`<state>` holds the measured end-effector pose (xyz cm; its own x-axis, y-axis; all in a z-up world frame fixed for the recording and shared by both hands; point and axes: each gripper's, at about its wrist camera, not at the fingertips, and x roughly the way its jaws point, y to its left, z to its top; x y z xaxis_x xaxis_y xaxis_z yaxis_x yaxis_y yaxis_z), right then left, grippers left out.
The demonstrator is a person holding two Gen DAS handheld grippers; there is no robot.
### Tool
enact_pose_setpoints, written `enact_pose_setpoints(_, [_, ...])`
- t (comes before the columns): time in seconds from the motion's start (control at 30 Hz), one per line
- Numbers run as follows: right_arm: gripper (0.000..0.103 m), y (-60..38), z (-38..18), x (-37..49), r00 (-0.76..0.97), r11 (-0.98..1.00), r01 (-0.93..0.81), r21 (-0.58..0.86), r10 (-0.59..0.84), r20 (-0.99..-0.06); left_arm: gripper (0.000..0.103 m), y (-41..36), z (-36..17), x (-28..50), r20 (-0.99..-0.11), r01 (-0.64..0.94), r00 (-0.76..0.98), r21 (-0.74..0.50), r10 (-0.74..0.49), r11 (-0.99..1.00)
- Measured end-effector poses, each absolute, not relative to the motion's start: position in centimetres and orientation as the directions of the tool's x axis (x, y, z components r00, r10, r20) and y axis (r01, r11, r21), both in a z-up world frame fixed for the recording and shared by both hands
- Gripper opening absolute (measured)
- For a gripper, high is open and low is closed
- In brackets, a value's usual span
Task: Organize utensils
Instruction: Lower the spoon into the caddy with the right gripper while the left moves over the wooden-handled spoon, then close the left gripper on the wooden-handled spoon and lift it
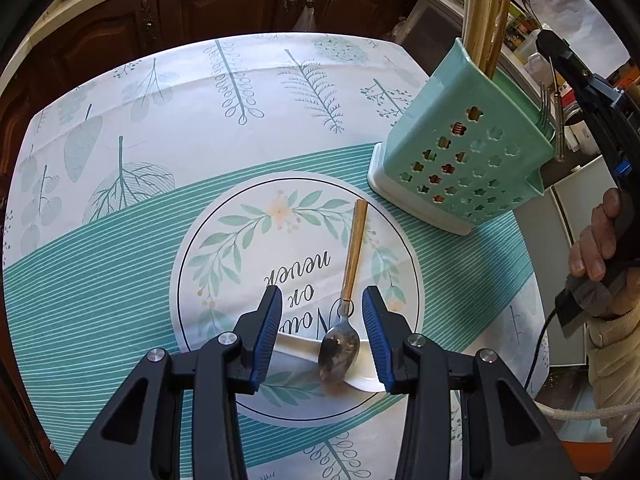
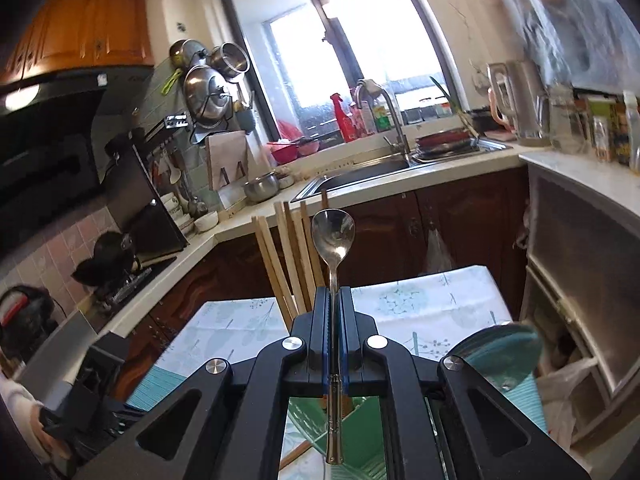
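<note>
My left gripper (image 1: 323, 298) points down at the table, open, its blue pads (image 1: 269, 332) on either side of a wooden-handled metal spoon (image 1: 340, 350), not touching it. That spoon's bowl rests on a white ceramic spoon (image 1: 366, 378). A teal perforated utensil holder (image 1: 460, 160) stands at the right, holding chopsticks (image 1: 482, 12) and a fork (image 1: 544, 110). My right gripper (image 2: 333, 294) is shut on the handle of a steel spoon (image 2: 333, 234), bowl pointing up, beside the chopsticks (image 2: 288, 264). From the left wrist it shows as the right gripper (image 1: 554, 50) above the holder, a hand (image 1: 596, 248) gripping it.
The table wears a leaf-print teal and white cloth (image 1: 160, 140). Dark wooden cabinets (image 1: 224, 4) run behind it. A sink (image 2: 360, 172) and a counter with jars (image 2: 580, 148) lie beyond, with the table's right edge (image 1: 536, 280) near a white cabinet.
</note>
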<state>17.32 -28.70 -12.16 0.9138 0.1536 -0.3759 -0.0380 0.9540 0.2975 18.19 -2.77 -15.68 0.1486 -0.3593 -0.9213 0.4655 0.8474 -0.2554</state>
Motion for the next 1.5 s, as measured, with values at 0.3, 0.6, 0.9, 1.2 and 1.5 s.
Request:
enact_pose_setpoints(0.3, [0.004, -24.7, -16.3, 16.8, 0.936, 0.985, -0.054, 0.161, 0.106, -0.335, 0.04, -4.0, -17.3, 18.1, -0.931, 0.472, 0.124, -0.248, -0.342, 0.846])
enact_pose_setpoints(0.6, [0.004, -23.2, -18.7, 14.6, 0.964, 0.997, -0.001, 0.08, 0.022, -0.265, 0.04, -4.9, -17.8, 18.0, -0.936, 0.482, 0.118, -0.239, -0.333, 0.843])
enact_pose_setpoints(0.9, [0.004, -22.1, -19.7, 12.9, 0.978, 0.997, 0.043, 0.065, -0.029, -0.205, 0.04, -5.0, -18.1, 17.6, -0.939, 0.484, 0.113, -0.233, -0.324, 0.843])
enact_pose_setpoints(1.2, [0.026, -22.9, -21.0, 13.0, 0.979, 0.98, 0.133, 0.148, -0.106, -0.175, 0.041, -5.7, -19.4, 16.9, -0.946, 0.491, 0.086, -0.233, -0.313, 0.84])
enact_pose_setpoints(1.5, [0.036, -22.6, -21.6, 10.3, 0.979, 0.986, 0.101, 0.132, -0.075, -0.19, 0.041, -6.3, -19.8, 16.8, -0.944, 0.482, 0.084, -0.241, -0.319, 0.842])
